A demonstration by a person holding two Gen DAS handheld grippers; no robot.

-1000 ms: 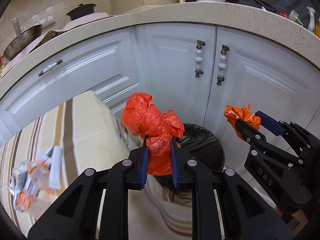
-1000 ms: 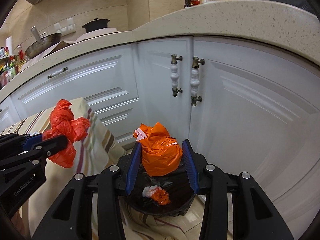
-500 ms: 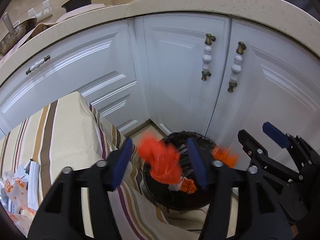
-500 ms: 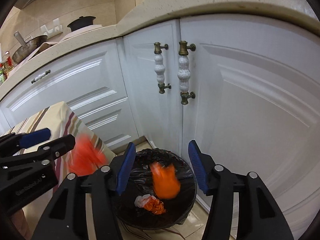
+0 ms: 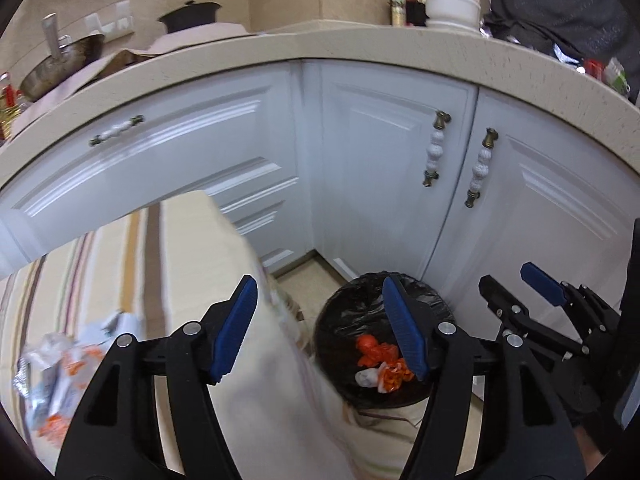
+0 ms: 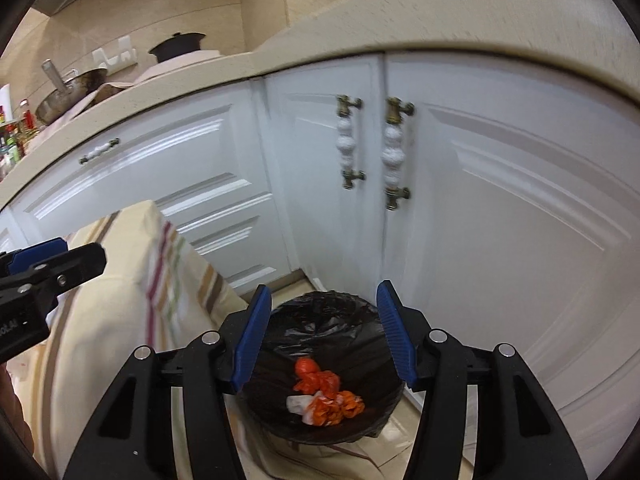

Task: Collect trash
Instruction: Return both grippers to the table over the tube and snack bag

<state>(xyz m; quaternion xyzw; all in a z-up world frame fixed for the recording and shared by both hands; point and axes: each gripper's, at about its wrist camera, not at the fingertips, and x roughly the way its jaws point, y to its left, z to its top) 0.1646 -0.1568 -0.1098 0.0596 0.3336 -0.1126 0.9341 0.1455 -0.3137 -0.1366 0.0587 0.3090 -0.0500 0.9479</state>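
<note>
Left wrist view first: my left gripper (image 5: 318,328) hangs with its jaws spread and nothing between them, since they've just been opening to let go of the trash. At about 8 o'clock from it, more crumpled wrappers (image 5: 60,376) with orange bits sit on the striped tablecloth (image 5: 168,264), so I'd guess the job isn't finished yet. The cloth hangs off the table edge right next to the bin, handy, because I only have to swing past the edge to drop stuff.

At roughly 3 o'clock of that gripper is the trash bin (image 5: 352,312), lined with a black bag, on the tiled floor (image 5: 304,276) in the corner where the white cabinets (image 5: 384,168) meet. The red-orange bags (image 5: 378,354) lie at the bottom with a pale scrap beside them.

Further right, at 3 o'clock in the frame, my right gripper (image 5: 516,280) pokes in, also parted and empty.

Right wrist view shows the same thing from above: right gripper (image 6: 322,328) released, jaws apart, framing the bin (image 6: 332,312) so the drop goes straight down. The orange bundles (image 6: 326,392) sit at 6 o'clock inside the liner. My left gripper (image 6: 60,256) shows at 9 o'clock over the cloth (image 6: 120,300).

Up at 12 o'clock runs a speckled beige countertop (image 6: 460,12) with a wok (image 6: 72,88) and a dark pot lid (image 6: 178,44) at 10 o'clock, beige tile behind.
</note>
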